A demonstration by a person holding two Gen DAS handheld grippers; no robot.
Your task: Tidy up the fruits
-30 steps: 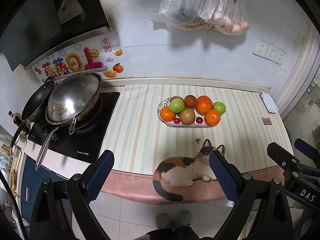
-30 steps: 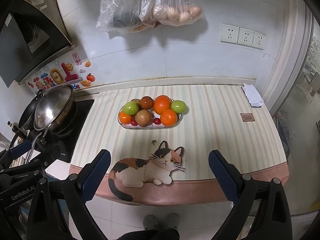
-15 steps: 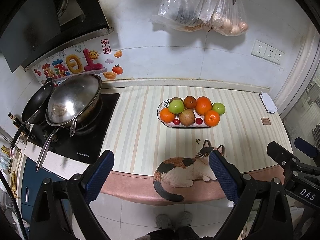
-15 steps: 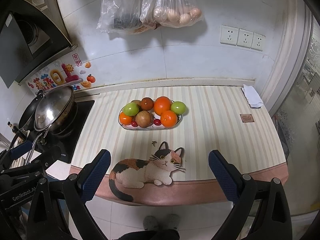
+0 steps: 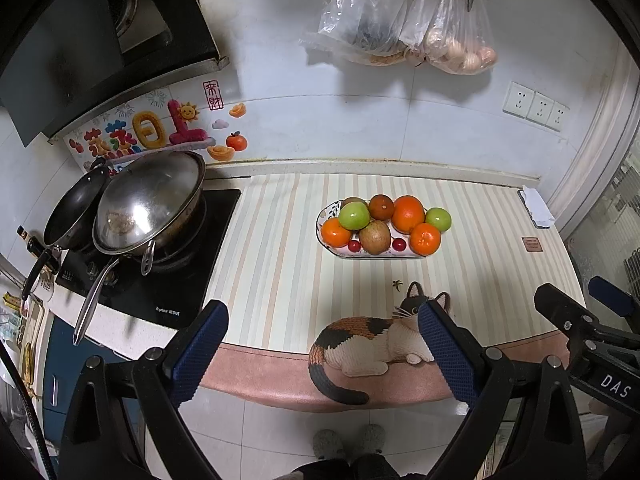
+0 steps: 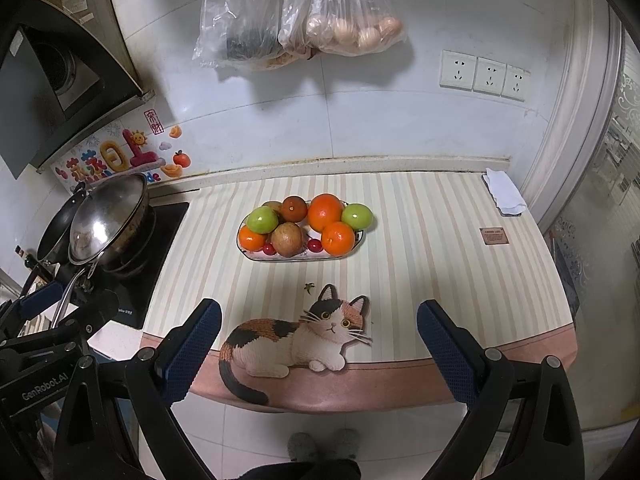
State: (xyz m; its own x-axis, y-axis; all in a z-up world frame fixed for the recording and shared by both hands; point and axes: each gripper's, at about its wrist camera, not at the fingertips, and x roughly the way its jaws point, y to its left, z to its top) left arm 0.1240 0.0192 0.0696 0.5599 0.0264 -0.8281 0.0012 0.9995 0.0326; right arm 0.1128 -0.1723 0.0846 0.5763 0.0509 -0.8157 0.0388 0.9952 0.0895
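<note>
An oval white plate (image 5: pixel 340 254) (image 6: pixel 256 257) sits mid-counter on the striped mat, piled with fruit: oranges (image 5: pixel 408 213) (image 6: pixel 325 213), green apples (image 5: pixel 354 216) (image 6: pixel 262 219), a brown kiwi (image 5: pixel 375 236) (image 6: pixel 287 239) and small red cherries (image 5: pixel 399 244). My left gripper (image 5: pixel 322 350) is open and empty, held in front of the counter edge, well short of the plate. My right gripper (image 6: pixel 319 348) is also open and empty, at the same distance.
A stove (image 5: pixel 132 280) with a steel wok (image 5: pixel 150 202) and a black pan (image 5: pixel 76 210) is at the left. A cat picture (image 6: pixel 296 340) marks the mat's front edge. A folded cloth (image 6: pixel 504 196) lies at the far right. Plastic bags (image 6: pixel 296 12) hang on the wall.
Both views have shifted only slightly; the plate appears a touch higher in frame. Both grippers stay open and empty.
</note>
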